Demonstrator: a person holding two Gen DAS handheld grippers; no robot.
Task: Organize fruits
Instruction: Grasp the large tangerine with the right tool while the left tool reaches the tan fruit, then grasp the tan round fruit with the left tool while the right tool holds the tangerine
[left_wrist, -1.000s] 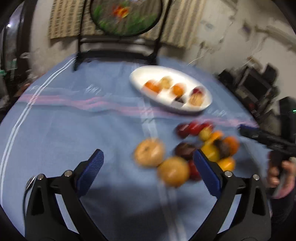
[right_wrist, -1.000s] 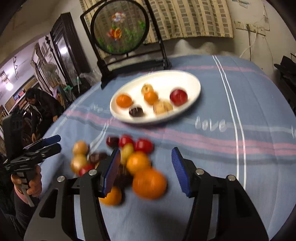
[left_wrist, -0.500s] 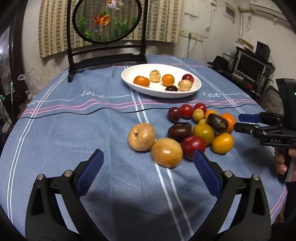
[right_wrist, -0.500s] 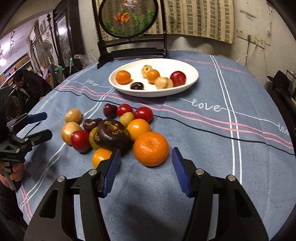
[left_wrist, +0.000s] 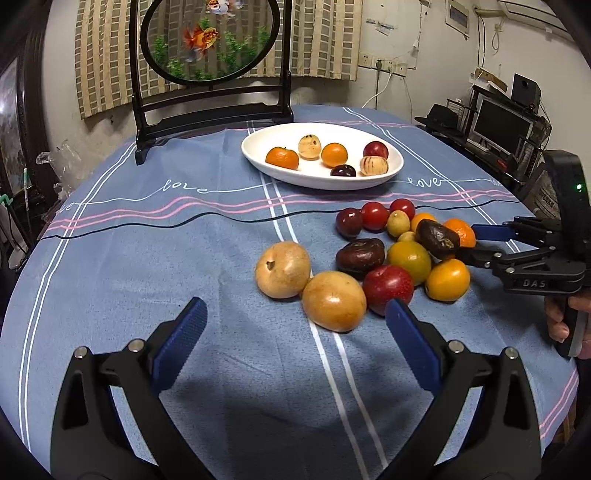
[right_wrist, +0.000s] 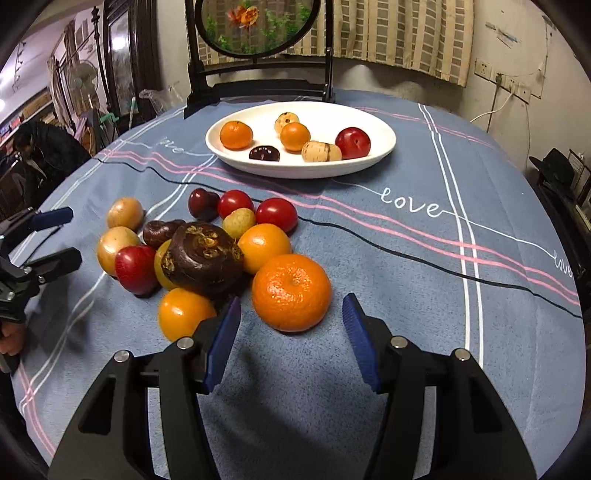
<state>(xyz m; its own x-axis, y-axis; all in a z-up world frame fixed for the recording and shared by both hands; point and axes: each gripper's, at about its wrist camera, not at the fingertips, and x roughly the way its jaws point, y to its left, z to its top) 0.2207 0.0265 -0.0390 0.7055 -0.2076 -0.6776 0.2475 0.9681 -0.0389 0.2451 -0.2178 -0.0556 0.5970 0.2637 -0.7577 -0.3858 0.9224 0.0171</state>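
A: How are the two tools seen?

B: The left tool (left_wrist: 295, 332) is held wide open over the blue cloth of the worktop (left_wrist: 147, 258), and nothing is gripped by it. Two tan round fruits (left_wrist: 334, 301) are found just beyond its fingertips.

A: And the right tool (right_wrist: 291, 325)?

B: It is opened partly and is also empty. A large mandarin (right_wrist: 291, 291) is seen just ahead of its blue pads, not touched by them.

A: Where are the fruits placed?

B: A loose pile of fruits (right_wrist: 201, 254) is gathered on the cloth, with a dark wrinkled one lying on top. Six more fruits are laid in the white oval plate (right_wrist: 295, 170), farther back, before a black framed screen (left_wrist: 210, 40).
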